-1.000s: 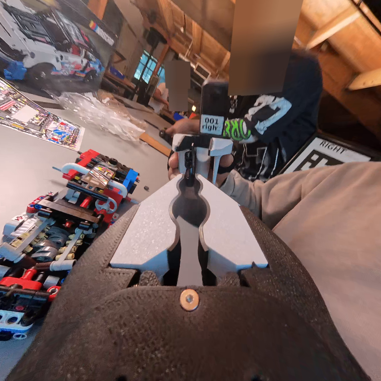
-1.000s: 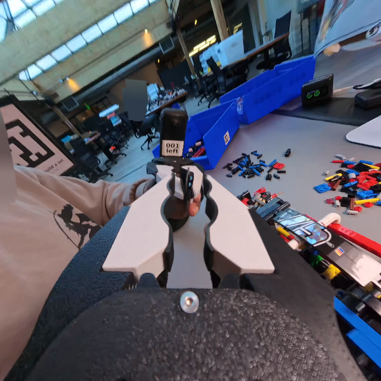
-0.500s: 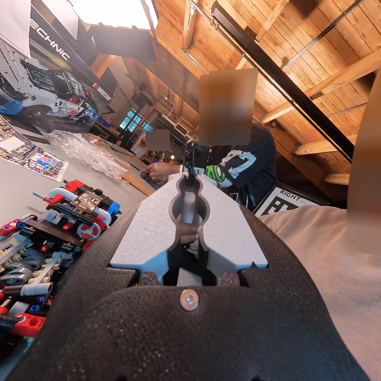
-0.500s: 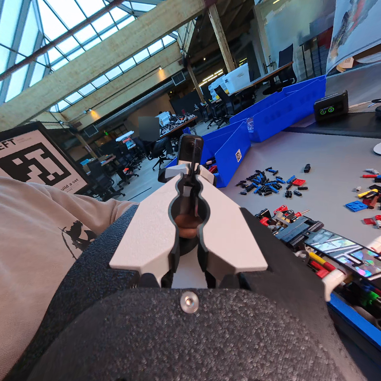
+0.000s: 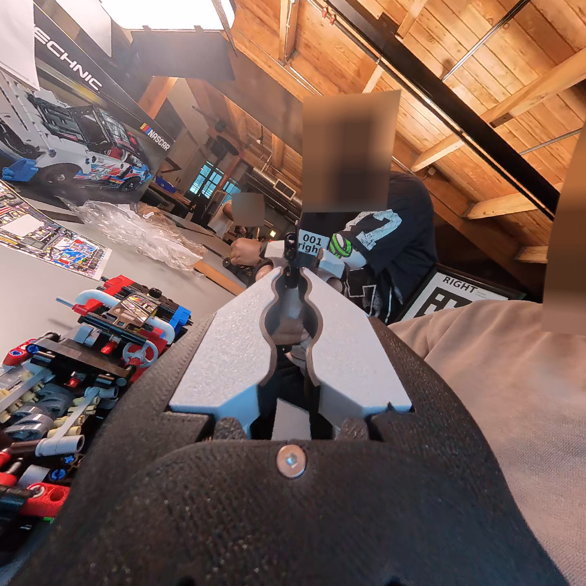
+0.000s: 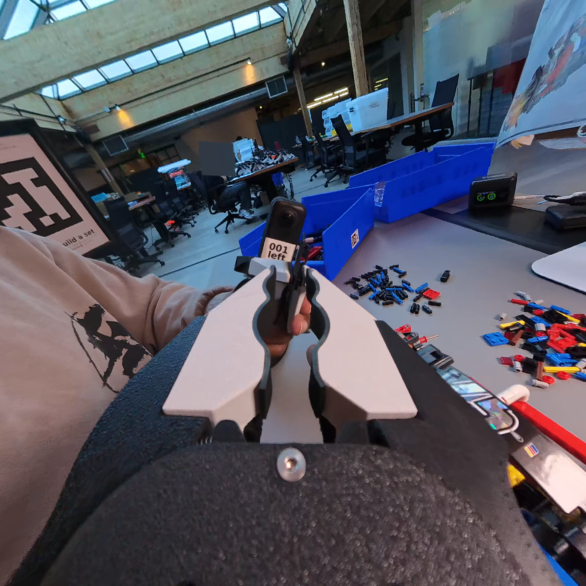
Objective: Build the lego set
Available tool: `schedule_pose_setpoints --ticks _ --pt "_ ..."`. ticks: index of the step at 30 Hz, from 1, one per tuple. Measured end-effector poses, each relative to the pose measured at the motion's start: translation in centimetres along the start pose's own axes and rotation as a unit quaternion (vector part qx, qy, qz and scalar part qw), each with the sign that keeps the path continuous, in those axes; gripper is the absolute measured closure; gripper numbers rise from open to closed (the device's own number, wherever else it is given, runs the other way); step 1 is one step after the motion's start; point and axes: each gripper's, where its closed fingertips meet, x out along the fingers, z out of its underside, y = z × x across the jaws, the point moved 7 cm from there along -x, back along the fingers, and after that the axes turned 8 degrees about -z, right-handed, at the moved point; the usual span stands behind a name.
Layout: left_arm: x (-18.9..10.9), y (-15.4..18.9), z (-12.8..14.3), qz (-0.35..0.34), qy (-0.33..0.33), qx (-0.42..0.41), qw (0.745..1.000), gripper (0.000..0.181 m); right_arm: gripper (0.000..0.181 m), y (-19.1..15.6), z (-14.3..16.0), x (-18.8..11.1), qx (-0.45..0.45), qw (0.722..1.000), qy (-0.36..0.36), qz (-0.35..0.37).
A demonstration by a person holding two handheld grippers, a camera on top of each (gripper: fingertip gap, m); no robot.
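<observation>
Two hand-held tools face each other tip to tip, raised above a grey bench [image 6: 475, 272]; the left tool [image 5: 291, 272] has its fingers drawn together on a thin black lego beam [image 5: 290, 250] that stands upright out of its tip; the right tool [image 6: 296, 274] meets that same small black piece [image 6: 299, 257] from the other side, its fingers nearly together at the tip, though I cannot tell whether it truly grips or only touches.

The lego car [image 5: 104, 345] sits on the bench beside the left tool, well apart from the raised piece; its chassis is assembled, with a red, white and blue frame, a steering wheel, a shiny stickered panel and visible grey engine parts; no bodywork of the kind pictured on the set box [image 5: 73, 133] standing behind it is in place.

Much seems left; a scatter of black and blue pins [image 6: 385, 290] and a heap of mixed loose pieces [image 6: 545, 342] lie unused on the bench, near blue bins [image 6: 345, 231]; a sticker sheet [image 5: 47, 244] lies flat beside crumpled clear bags [image 5: 139, 234].
</observation>
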Motion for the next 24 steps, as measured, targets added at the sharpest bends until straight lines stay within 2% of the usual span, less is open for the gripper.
schedule_pose_setpoints --ticks 3,5,7,10,13,17,24 --pt "0.2 0.2 0.3 0.0 -0.012 0.016 1.0 0.177 0.167 0.2 -0.2 0.2 0.004 1.0 -0.021 -0.008" --pt "0.4 0.4 0.6 0.002 -0.025 0.034 0.999 0.176 0.18 0.1 0.1 0.5 0.002 0.999 -0.042 -0.021" --pt "0.5 0.4 0.9 -0.007 -0.034 0.048 0.998 0.177 0.181 0.3 0.1 0.5 -0.002 0.998 -0.063 -0.026" --pt "0.6 0.1 1.4 -0.024 -0.07 0.067 0.995 0.175 0.181 0.7 0.1 0.1 0.013 0.99 -0.133 -0.047" --pt "0.5 -0.1 1.3 -0.041 -0.094 0.099 0.99 0.164 0.181 1.2 0.2 -0.9 0.035 0.971 -0.225 -0.066" --pt "0.6 -0.3 1.9 -0.06 -0.142 0.15 0.976 0.161 0.181 1.1 1.0 -1.7 0.047 0.939 -0.329 -0.089" --pt "1.1 0.1 4.0 -0.044 -0.208 0.183 0.96 0.176 0.181 0.5 2.6 -1.0 0.017 0.904 -0.414 -0.107"
